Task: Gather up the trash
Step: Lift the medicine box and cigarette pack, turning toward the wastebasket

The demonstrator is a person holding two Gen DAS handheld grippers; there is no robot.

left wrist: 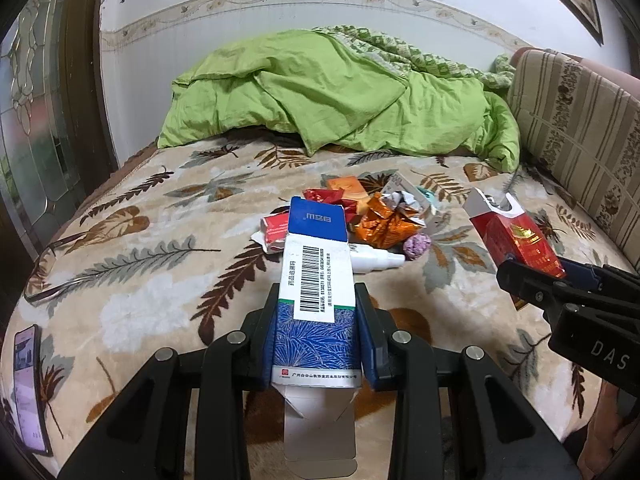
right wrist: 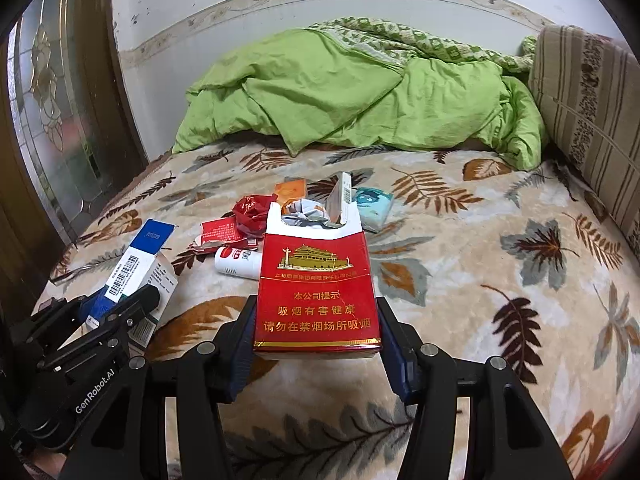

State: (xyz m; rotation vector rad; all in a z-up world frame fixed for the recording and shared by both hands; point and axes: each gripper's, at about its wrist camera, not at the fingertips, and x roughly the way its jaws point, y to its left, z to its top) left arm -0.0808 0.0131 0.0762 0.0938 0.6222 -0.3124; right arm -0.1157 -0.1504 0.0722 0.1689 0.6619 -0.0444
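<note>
The litter pile [right wrist: 304,216] sits mid-blanket. Right of the pile, the leaf-print blanket [right wrist: 500,280] lies bare up to the striped cushion [right wrist: 592,112]. Behind the pile, past a bare strip, a green quilt [right wrist: 360,96] blocks the way. Left of it lie eyeglasses [left wrist: 44,268], with a phone [left wrist: 28,388] nearer the camera.

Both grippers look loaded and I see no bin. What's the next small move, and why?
Probably lift both clear of the bed and turn to look for a bin. The left gripper is shut on the blue medicine box, the right gripper on the red cigarette pack, so neither can take more from the wrapper pile on the leaf-print blanket.
</note>
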